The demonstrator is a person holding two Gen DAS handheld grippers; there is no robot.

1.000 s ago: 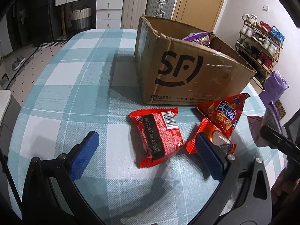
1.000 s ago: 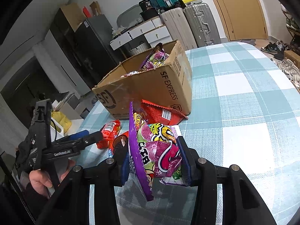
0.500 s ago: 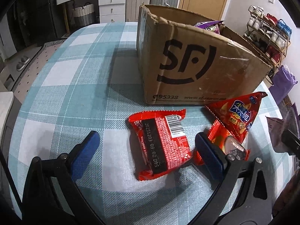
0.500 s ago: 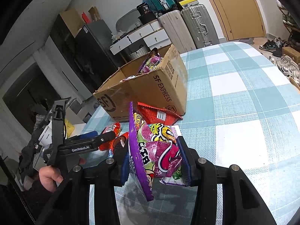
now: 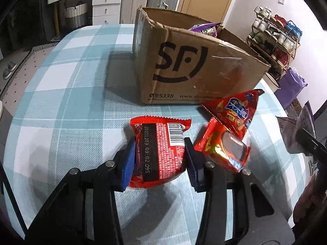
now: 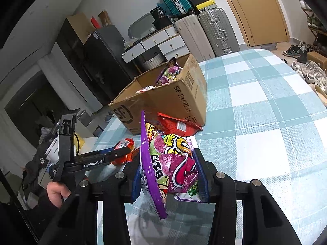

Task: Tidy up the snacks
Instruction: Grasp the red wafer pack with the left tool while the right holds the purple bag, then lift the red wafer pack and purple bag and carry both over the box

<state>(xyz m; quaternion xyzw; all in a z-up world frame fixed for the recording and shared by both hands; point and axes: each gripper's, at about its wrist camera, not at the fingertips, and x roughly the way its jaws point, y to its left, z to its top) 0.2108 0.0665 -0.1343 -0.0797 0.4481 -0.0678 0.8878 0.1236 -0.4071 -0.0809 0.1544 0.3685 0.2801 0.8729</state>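
Note:
A red snack packet (image 5: pixel 161 151) with a barcode lies on the checked tablecloth (image 5: pixel 71 102). My left gripper (image 5: pixel 159 146) is closing on it, and its blue pads press the packet's two sides. A brown cardboard box (image 5: pixel 184 65) stands just behind with snacks inside. My right gripper (image 6: pixel 169 175) is shut on a purple snack bag (image 6: pixel 173 163) and holds it upright above the table, in front of the box (image 6: pixel 173 102). The right wrist view shows the left gripper (image 6: pixel 120 153) low at the left, at the red packet (image 6: pixel 124 145).
A triangular red pack (image 5: pixel 235 108) and a red pack with a round window (image 5: pixel 222 151) lie right of the held packet, near the box. Suitcases (image 6: pixel 210 32) and white drawers (image 5: pixel 104 6) stand beyond the table. A shoe rack (image 5: pixel 273 38) is at the right.
My left gripper went from wide open to shut around the red packet and moved slightly forward. The right gripper still holds the purple bag in the same place.

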